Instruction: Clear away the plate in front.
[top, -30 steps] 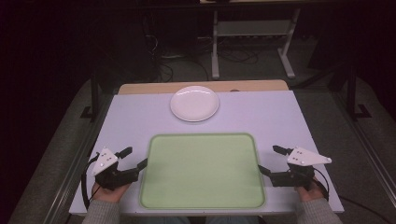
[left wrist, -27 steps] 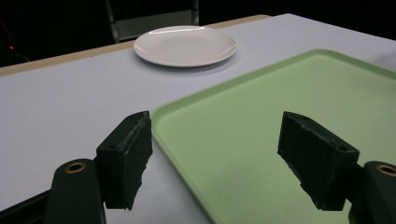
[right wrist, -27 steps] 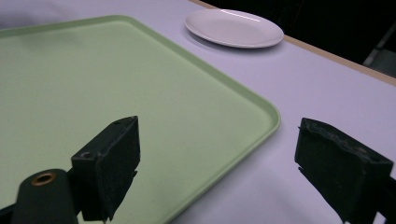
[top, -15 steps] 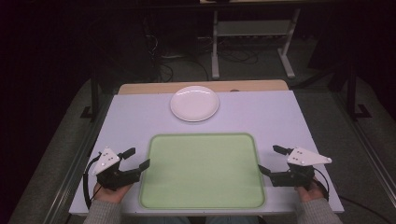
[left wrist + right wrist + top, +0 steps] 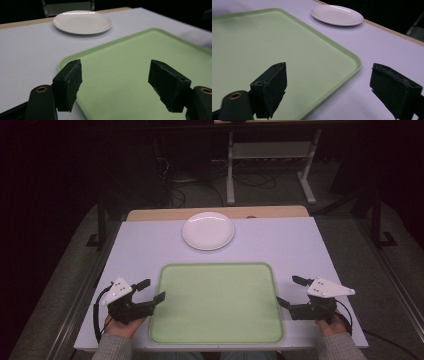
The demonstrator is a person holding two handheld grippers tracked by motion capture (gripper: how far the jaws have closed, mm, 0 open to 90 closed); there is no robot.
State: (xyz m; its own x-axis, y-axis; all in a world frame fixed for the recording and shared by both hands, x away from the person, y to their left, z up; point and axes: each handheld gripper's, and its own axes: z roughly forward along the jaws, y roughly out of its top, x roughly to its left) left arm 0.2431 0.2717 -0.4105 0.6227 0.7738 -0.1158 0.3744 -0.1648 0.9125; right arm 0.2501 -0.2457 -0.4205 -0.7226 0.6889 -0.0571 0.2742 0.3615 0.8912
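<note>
A green tray [image 5: 217, 302] lies flat on the near half of the white table [image 5: 300, 245], long side towards the person, with nothing on it. The left gripper [image 5: 150, 290] sits at the tray's left edge, held low in the person's left hand [image 5: 121, 324]; its jaws stand wide apart, one over the tray's left rim, the other over bare table just outside it. Seen along its own jaws in the left gripper view, the left gripper [image 5: 116, 85] frames the tray's near left corner, and I cannot tell whether either pad touches the rim. The right gripper [image 5: 291, 291] mirrors it at the tray's right edge, in the right hand [image 5: 331, 324], also spread wide. In the right gripper view the right gripper [image 5: 328, 90] has its left jaw above the green surface and its right jaw above the table, the tray's rounded corner between them. Neither tool holds anything. A white plate [image 5: 208, 230] rests beyond the tray near the table's far edge, apart from the tray and well away from both grippers; it too is empty. A cable loops from the left gripper down past the wrist
</note>
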